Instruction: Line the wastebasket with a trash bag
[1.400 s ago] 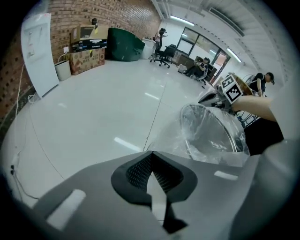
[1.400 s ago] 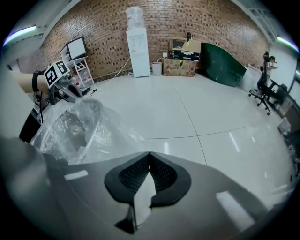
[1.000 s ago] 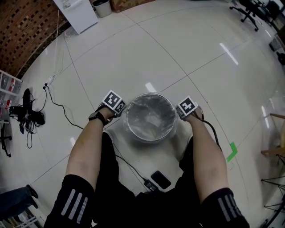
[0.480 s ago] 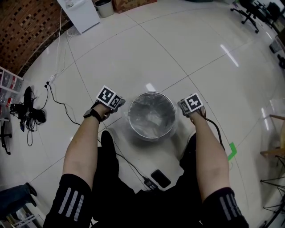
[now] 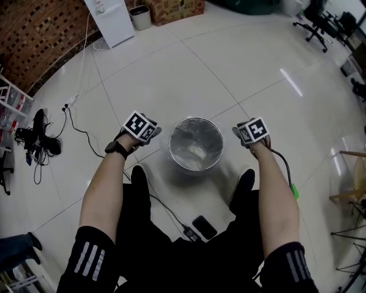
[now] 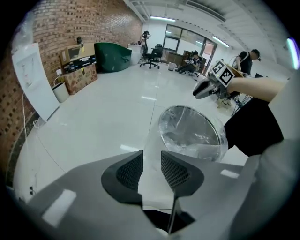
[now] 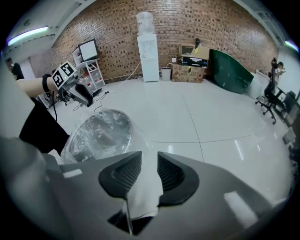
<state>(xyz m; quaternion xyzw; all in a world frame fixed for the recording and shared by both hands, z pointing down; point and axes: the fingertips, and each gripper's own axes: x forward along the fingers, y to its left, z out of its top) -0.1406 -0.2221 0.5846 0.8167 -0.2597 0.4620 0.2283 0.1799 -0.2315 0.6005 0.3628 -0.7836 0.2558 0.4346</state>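
Note:
The round metal wastebasket stands on the floor between my feet, with a clear trash bag inside it and folded over its rim. My left gripper hangs left of and above the rim, my right gripper right of and above it. Both sets of jaws are opening. In the left gripper view a strip of clear bag film runs from the wastebasket up between the parted pads of the left gripper. In the right gripper view film likewise lies between the pads of the right gripper, beside the wastebasket.
A phone and a black cable lie on the floor by my legs. Cables and gear sit at the left, a white water dispenser and a small bin by the brick wall, and green tape at the right.
Both grippers have lifted off the wastebasket's rim and moved slightly outward, and their jaws have parted. The head view has risen, so the wastebasket looks smaller.

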